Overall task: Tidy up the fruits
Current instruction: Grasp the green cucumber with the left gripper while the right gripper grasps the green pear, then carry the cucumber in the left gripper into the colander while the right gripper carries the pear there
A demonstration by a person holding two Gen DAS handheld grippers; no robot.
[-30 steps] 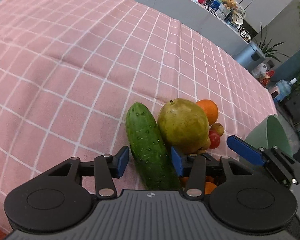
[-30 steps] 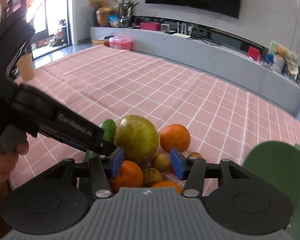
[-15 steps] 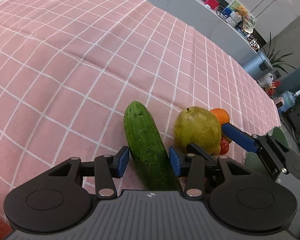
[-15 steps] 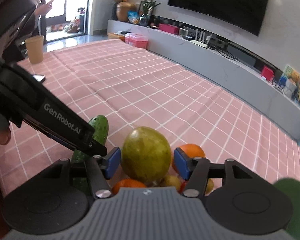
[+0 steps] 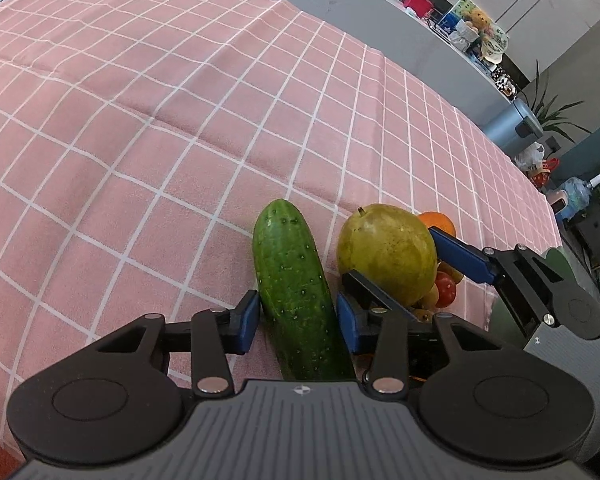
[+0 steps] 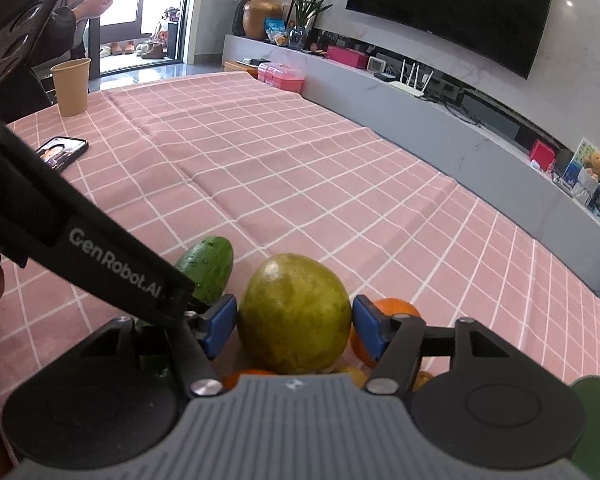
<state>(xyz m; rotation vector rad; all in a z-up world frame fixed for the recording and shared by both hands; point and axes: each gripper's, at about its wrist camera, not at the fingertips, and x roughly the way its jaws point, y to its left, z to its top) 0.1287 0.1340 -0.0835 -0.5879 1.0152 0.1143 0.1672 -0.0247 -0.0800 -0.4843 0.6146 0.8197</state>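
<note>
A green cucumber (image 5: 296, 292) lies on the pink checked cloth between the blue pads of my left gripper (image 5: 296, 320); the pads sit close at its sides, with slight gaps. A large yellow-green pomelo (image 5: 386, 254) sits just right of it. My right gripper (image 6: 294, 326) is open around the pomelo (image 6: 294, 314), pads near its sides. An orange (image 6: 392, 312) lies behind the right pad. Small fruits, one red (image 5: 444, 284), lie under and behind the pomelo. The cucumber's tip (image 6: 208, 270) shows left of the pomelo.
A green bowl (image 6: 596, 428) is at the right edge, partly hidden. A phone (image 6: 62, 152) and a paper cup (image 6: 72, 86) sit at the far left of the table. A TV console runs behind the table.
My right gripper has moved forward so its pads now flank the pomelo. My left gripper stays around the cucumber; the pomelo and cucumber have drawn a little apart.
</note>
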